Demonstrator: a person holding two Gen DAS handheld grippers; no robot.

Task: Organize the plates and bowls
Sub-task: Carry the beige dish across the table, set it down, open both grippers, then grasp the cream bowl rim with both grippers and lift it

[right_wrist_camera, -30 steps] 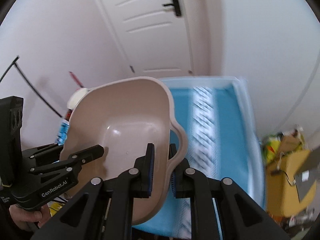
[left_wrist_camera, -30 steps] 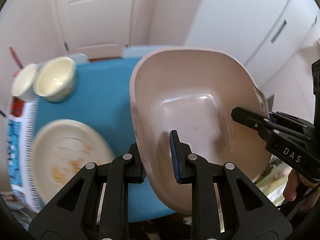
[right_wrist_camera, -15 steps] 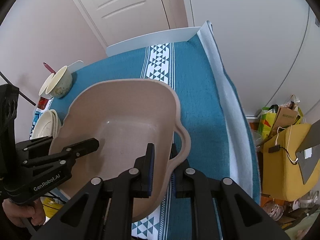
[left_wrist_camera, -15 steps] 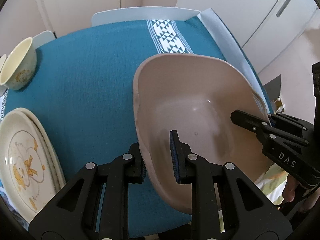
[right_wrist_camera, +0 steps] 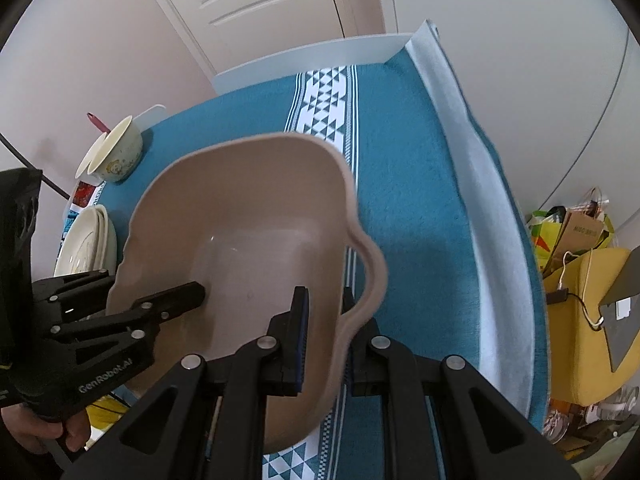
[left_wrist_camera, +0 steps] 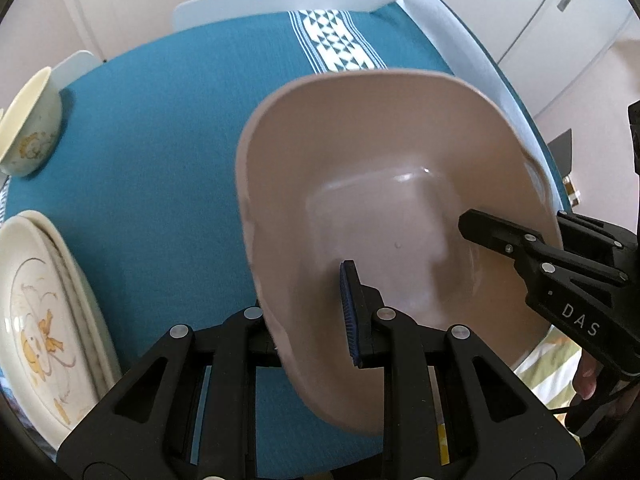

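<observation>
Both grippers hold a large beige plastic basin (left_wrist_camera: 384,184) over the teal tablecloth (left_wrist_camera: 160,152). My left gripper (left_wrist_camera: 308,316) is shut on the basin's near left wall. My right gripper (right_wrist_camera: 324,328) is shut on the basin's right wall (right_wrist_camera: 248,216) beside its handle; it also shows in the left wrist view (left_wrist_camera: 520,248). The basin is empty and tilted. A stack of cream plates with a duck print (left_wrist_camera: 44,320) lies at the table's left edge. A cream bowl (left_wrist_camera: 32,132) stands at the far left, with another behind it (right_wrist_camera: 116,152).
The table's white right border (right_wrist_camera: 480,208) runs along a pale wall. A white door (right_wrist_camera: 248,4) is behind the table. A yellow seat with bags and cables (right_wrist_camera: 584,304) stands right of the table. A white chair back (left_wrist_camera: 280,0) is at the far edge.
Both grippers have swung forward and down with the basin, from in front of the door to low over the tablecloth. The plates and bowls have slid to the left edge of view.
</observation>
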